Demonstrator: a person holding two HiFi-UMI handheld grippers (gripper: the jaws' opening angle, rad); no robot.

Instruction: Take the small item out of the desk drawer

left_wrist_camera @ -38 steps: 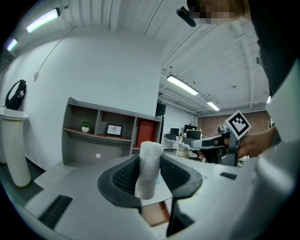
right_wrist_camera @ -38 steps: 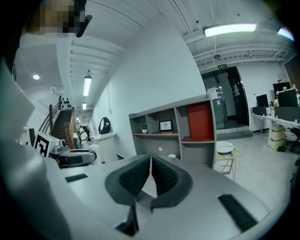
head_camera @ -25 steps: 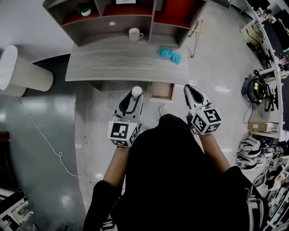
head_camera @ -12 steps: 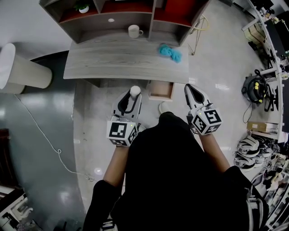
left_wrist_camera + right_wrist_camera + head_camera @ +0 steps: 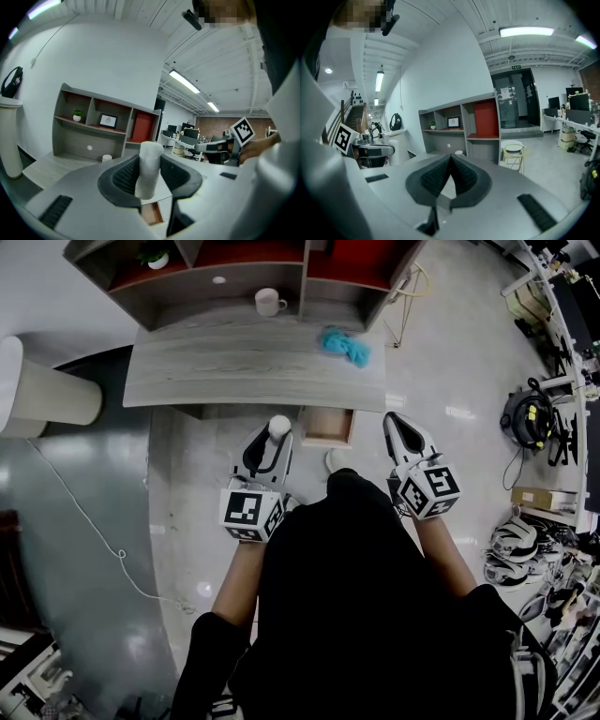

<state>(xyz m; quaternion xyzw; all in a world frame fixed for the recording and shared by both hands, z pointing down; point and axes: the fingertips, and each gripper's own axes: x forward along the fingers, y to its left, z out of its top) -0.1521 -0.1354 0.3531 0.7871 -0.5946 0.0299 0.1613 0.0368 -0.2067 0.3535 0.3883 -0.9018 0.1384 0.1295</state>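
White small cylindrical item [image 5: 149, 164] clamped upright in the left gripper [image 5: 270, 442], centre frame; right gripper [image 5: 450, 159] jaws closed, empty; open wooden drawer [image 5: 329, 427] between the two grippers.

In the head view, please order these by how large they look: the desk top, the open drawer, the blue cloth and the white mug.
1. desk top
2. open drawer
3. blue cloth
4. white mug
The drawer and the cloth look nearly alike, so their order is unsure.
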